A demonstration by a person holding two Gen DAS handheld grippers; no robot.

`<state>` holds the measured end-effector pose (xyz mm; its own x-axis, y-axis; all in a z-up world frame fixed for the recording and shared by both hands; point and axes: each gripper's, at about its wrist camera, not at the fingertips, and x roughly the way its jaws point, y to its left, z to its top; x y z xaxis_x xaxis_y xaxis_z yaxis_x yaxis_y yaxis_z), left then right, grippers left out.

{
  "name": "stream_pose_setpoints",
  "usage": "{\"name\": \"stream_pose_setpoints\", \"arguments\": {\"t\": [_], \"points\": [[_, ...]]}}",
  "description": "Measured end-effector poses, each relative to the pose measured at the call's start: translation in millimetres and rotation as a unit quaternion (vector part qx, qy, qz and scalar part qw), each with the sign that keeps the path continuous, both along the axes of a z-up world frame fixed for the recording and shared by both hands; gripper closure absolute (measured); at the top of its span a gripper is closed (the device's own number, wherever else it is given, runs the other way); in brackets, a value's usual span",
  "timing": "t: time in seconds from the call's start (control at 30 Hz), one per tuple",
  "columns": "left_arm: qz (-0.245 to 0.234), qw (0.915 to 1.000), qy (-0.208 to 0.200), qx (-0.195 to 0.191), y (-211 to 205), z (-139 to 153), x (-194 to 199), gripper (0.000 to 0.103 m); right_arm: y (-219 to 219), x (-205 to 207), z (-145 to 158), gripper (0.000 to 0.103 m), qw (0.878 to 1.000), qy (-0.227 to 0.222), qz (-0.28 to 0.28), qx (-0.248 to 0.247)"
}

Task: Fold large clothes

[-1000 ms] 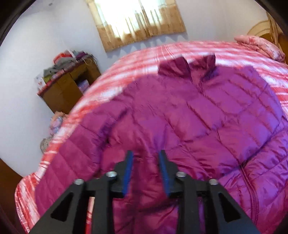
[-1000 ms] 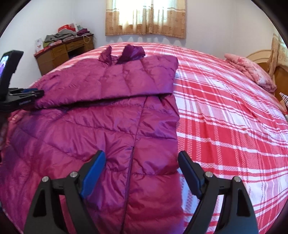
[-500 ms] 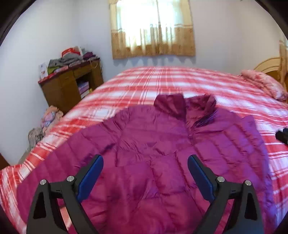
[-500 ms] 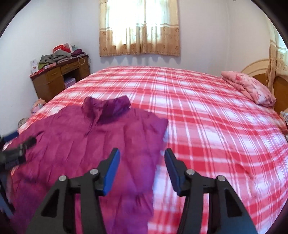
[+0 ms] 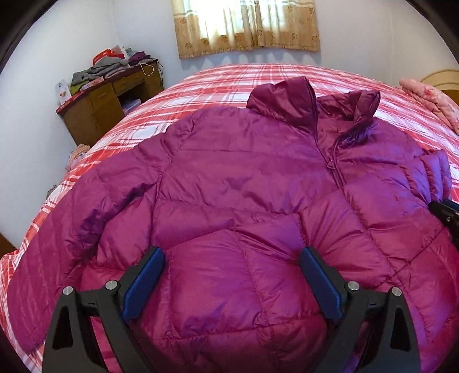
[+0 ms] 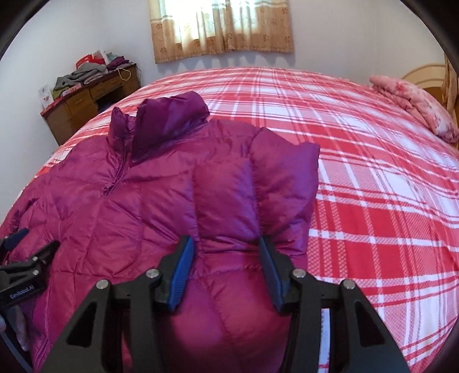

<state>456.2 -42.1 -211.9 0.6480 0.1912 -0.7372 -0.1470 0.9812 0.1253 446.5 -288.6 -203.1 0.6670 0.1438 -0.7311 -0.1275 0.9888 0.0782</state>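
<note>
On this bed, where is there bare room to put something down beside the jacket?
The widest bare patch of the bed lies between the jacket and the pink pillow. A narrower strip runs between the collar and the curtain wall. The desk is crowded with clothes.

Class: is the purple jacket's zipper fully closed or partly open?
Partly open: the jacket zipper gapes below the collar; lower down, closed.
</note>
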Motion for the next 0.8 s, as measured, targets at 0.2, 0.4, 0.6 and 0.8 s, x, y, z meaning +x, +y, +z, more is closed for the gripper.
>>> {"name": "stream_pose_setpoints", "arguments": {"t": [0.2, 0.4, 0.6, 0.8], "points": [[0.004, 1.0000, 0.004, -0.006, 2.7, -3.4, 1.2, 0.004, 2.2, 2.7, -3.6, 0.053, 1.000, 0.007, 0.000, -0.006], [0.005, 1.0000, 0.004, 0.000, 1.1, -3.6, 4.7, 0.004, 4.5, 9.6, -5.1, 0.053, 1.000, 0.009, 0.000, -0.011], [-0.011, 0.9989, -0.032, -0.032, 9.0, 37.2, -27.5, 0.004, 4.4, -10.6, 22.0, 0.048, 1.000, -0.014, -0.001, -0.024], [-0.026, 0.9992, -0.026, -0.015, 1.2, 27.1, -46.2, 0.004, 29.5, -59.9, 41.7, 0.040, 0.997, -0.047, 0.056, -0.007]]}}
